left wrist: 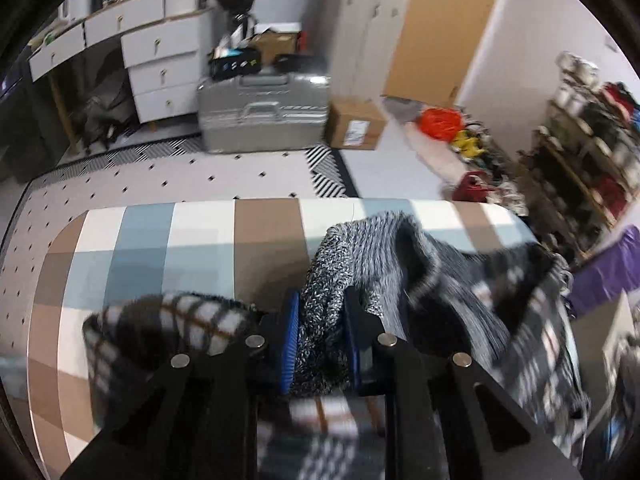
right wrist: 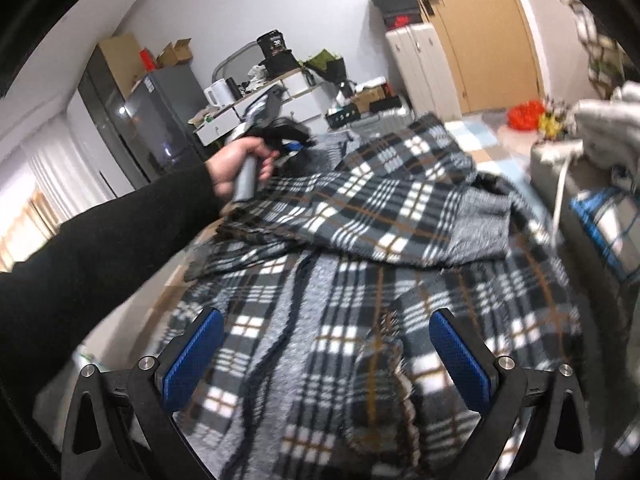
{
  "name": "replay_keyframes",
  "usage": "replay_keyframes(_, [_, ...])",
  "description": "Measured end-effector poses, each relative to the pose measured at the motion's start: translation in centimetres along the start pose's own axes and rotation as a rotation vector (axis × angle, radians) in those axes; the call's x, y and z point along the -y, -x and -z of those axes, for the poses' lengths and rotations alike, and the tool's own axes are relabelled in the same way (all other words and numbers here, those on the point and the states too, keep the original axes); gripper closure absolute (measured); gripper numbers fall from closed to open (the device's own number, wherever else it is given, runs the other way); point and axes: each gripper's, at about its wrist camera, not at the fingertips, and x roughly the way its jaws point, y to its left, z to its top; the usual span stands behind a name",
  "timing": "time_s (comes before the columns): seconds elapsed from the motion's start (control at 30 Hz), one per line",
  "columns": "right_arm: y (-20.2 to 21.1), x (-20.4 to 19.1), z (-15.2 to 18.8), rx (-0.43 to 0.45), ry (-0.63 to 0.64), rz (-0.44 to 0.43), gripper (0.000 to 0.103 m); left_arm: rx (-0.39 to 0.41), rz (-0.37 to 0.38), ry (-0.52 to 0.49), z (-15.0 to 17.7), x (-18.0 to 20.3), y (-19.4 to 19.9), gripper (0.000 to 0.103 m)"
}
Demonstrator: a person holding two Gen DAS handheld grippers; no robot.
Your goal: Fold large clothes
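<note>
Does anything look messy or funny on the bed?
Yes. The plaid garment lies rumpled, not flat, its grey inner side flipped up. The left tool pinches a bunched wad of it, while the right tool hovers open.

The left gripper [left wrist: 320,336] is clamped on a bunched fold of speckled grey knit, part of the plaid garment [left wrist: 400,264] that is heaped toward the right of the checked bed cover [left wrist: 192,240], its blue pads [left wrist: 290,344] pressing the cloth from both sides. Another plaid fold lies just left of the jaws. Beyond the bed's edge a dotted rug [left wrist: 180,176] runs to a silver suitcase [left wrist: 264,112], with a cardboard box [left wrist: 356,126] beside it and white drawers [left wrist: 160,68] to the left.
</note>
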Motion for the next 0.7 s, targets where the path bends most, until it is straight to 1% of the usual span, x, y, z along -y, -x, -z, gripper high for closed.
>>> replay_keyframes(0.07, [-0.1,0.0,-1.1,0.006,0.007,0.061,0.0,0.02,0.038,0.001,0.5,-0.4,1.0,0.088])
replay_keyframes(0.13, [0.1,-0.1,-3.2,0.031,0.019,0.088,0.0,0.037,0.059,-0.016,0.8,-0.6,1.7,0.088])
replay_keyframes(0.2, [0.2,0.0,-6.6,0.088,0.043,0.098,0.0,0.05,0.068,-0.056,1.1,-0.1,2.3,0.088])
replay_keyframes(0.23, [-0.1,0.1,-8.2,0.102,0.069,0.098,0.0,0.049,0.064,-0.07,1.0,0.2,2.1,0.088])
replay_keyframes(0.3, [-1.9,0.0,-12.8,0.111,0.13,0.14,0.0,0.038,0.074,-0.074,1.3,0.5,2.1,0.088])
replay_keyframes(0.33, [-3.3,-0.4,-14.7,0.091,0.173,0.137,0.0,0.037,0.076,-0.076,1.4,0.6,2.1,0.089])
replay_keyframes(0.37, [-5.7,-1.1,-17.3,0.05,0.239,0.142,0.0,0.042,0.079,-0.08,1.4,0.5,2.0,0.089])
replay_keyframes(0.43, [-9.3,-1.9,-20.2,0.003,0.307,0.149,0.0,0.046,0.089,-0.099,1.4,0.5,1.8,0.089])
replay_keyframes(0.47, [-12.5,-2.3,-22.1,-0.049,0.354,0.144,0.0,0.048,0.089,-0.104,1.3,0.4,1.6,0.089])
replay_keyframes(0.53, [-17.1,-2.8,-23.8,-0.13,0.422,0.161,0.0,0.048,0.11,-0.102,1.3,0.2,1.6,0.089])
replay_keyframes(0.57, [-20.3,-2.8,-24.8,-0.157,0.461,0.197,0.0,0.047,0.118,-0.1,1.2,0.1,1.6,0.089])
replay_keyframes(0.63, [-24.4,-2.8,-25.5,-0.19,0.48,0.242,0.0,0.045,0.148,-0.095,1.4,-0.2,1.4,0.089])
replay_keyframes(0.7, [-29.0,-2.2,-25.8,-0.26,0.481,0.233,0.001,0.031,0.157,-0.089,1.4,-0.7,0.7,0.089])
